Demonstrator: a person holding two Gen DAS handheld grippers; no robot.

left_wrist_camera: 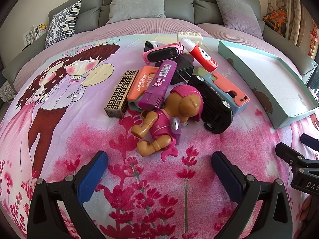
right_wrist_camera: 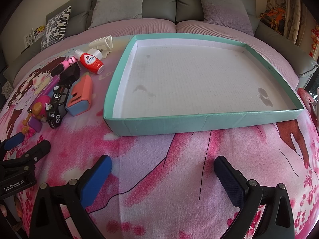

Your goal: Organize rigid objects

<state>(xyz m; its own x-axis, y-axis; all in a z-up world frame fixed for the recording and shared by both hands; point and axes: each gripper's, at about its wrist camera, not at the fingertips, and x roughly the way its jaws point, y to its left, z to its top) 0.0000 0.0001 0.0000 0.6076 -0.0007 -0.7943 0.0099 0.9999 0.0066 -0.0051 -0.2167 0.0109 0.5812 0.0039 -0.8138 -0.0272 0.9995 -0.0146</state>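
A heap of small rigid things lies on the printed cloth: a pink dog figure (left_wrist_camera: 169, 115), a black toy car (left_wrist_camera: 217, 103), a purple box (left_wrist_camera: 157, 85), a gold patterned box (left_wrist_camera: 119, 93), a red bottle (left_wrist_camera: 201, 54) and a pink band (left_wrist_camera: 161, 52). My left gripper (left_wrist_camera: 159, 163) stands open just short of the dog figure, holding nothing. A shallow teal tray (right_wrist_camera: 199, 122) with a white floor lies to the right of the heap. My right gripper (right_wrist_camera: 162, 171) is open in front of the tray's near wall, with nothing between its fingers.
An orange and blue case (right_wrist_camera: 80, 97) and a white clip (right_wrist_camera: 101, 42) lie by the tray's left wall. A grey sofa with cushions (left_wrist_camera: 137, 4) runs behind the cloth. The other gripper's black frame (left_wrist_camera: 299, 163) shows at the right edge of the left wrist view.
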